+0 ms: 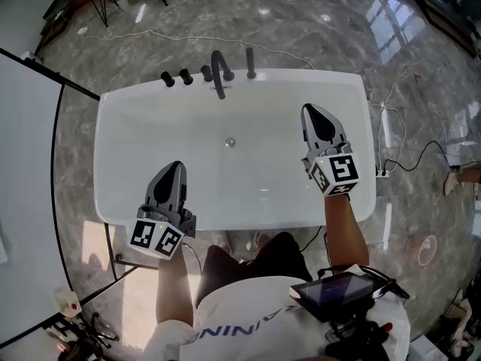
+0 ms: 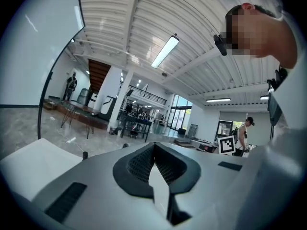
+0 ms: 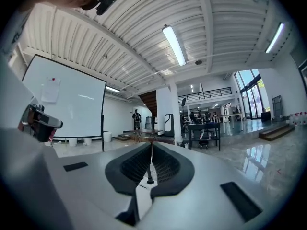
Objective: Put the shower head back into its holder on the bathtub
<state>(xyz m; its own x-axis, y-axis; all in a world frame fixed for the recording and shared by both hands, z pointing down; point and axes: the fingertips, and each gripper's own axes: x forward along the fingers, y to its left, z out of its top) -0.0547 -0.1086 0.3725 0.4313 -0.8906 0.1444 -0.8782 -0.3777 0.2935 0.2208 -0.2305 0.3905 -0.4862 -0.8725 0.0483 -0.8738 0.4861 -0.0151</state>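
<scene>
While the left gripper (image 1: 174,169) and right gripper (image 1: 315,111) are both closed on nothing, the shower head (image 1: 250,62) stands upright at top centre, up-left of the nearer right one

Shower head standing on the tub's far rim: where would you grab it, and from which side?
Probably its slim upright shaft, above the base. The shower head stands straight on the bathtub rim, with the spout close on its left, so come from the tub side or its right, jaws level across it.
</scene>
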